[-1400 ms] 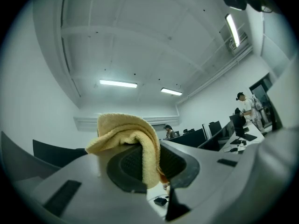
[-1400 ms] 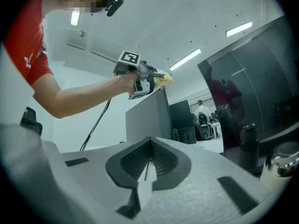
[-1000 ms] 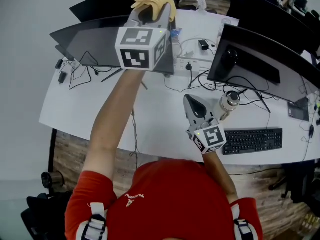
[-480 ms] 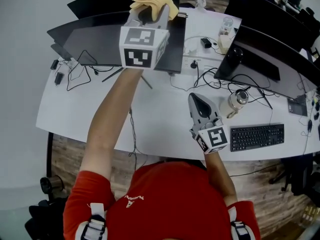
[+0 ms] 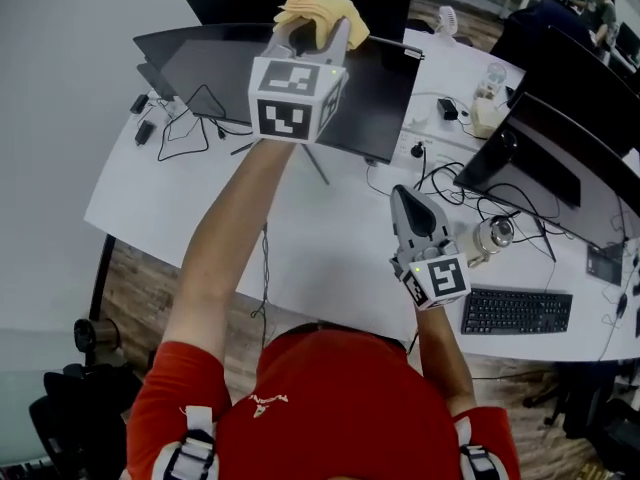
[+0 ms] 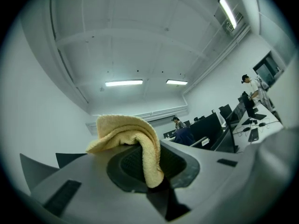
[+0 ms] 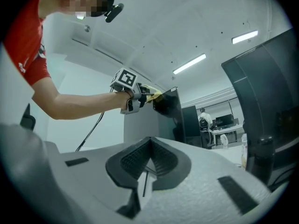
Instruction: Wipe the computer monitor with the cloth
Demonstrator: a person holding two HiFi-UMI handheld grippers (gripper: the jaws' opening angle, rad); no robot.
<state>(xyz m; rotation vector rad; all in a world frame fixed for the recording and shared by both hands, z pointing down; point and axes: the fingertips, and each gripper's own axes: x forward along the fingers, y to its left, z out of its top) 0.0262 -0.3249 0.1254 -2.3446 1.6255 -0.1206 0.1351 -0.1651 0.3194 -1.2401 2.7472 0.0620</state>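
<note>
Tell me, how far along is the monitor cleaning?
Done: the crumpled yellow terry cloth is picked up and clamped in the left gripper. In hand: that gripper holds it at the top edge of the black flat computer monitor. Left: wiping down the screen face; no cleaned patch can be made out. The right gripper is shut on nothing, above the white desk.

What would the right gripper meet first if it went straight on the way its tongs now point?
Most likely the monitor: in the right gripper view it stands directly beyond the shut, empty tongs of the right gripper. Depth is unclear, so this is only a judgement.
</note>
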